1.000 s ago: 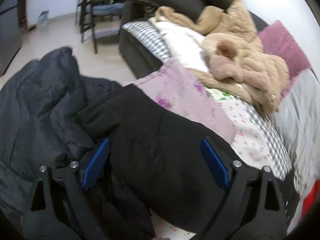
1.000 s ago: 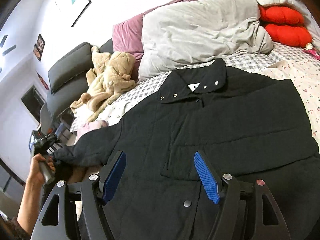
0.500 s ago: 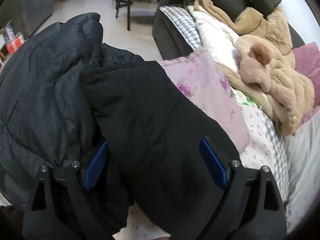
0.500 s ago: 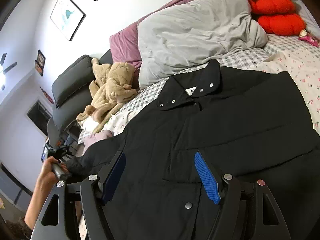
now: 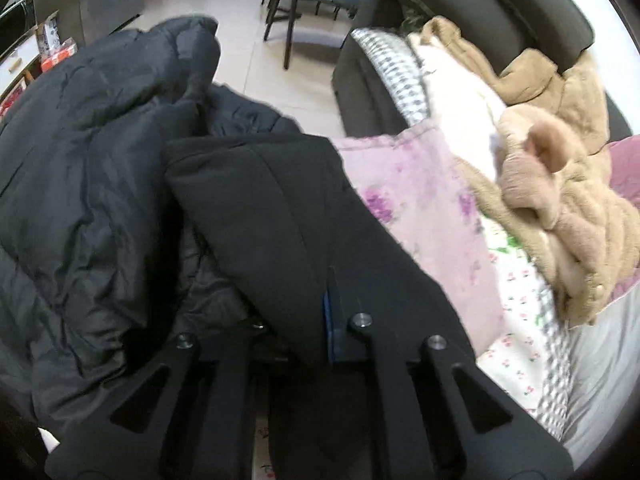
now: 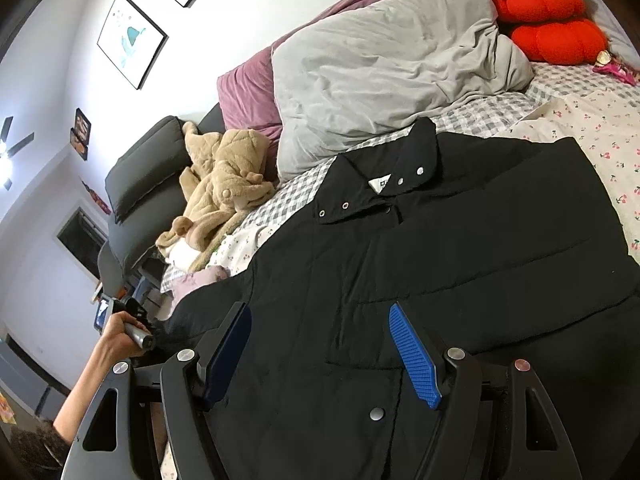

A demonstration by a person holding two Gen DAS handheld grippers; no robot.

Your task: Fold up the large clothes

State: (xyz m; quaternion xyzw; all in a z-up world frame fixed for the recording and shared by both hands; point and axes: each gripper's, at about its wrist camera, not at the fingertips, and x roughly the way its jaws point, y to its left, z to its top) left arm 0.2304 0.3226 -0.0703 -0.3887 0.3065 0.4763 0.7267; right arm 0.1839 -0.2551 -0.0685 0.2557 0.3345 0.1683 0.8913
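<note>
One white collar label (image 6: 385, 184), print seemingly illegible, on black jacket (image 6: 460, 264).

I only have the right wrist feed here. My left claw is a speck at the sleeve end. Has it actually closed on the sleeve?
Observer: Yes. In the left wrist view the left claw is shut on the black sleeve.
Operator: What lies under that sleeve end?
Observer: A dark puffer jacket, bunched up on the claw's left.
Operator: Anything on the other side?
Observer: A pink floral pillow sits to the sleeve's right, with a tan fleece garment beyond it.
</note>
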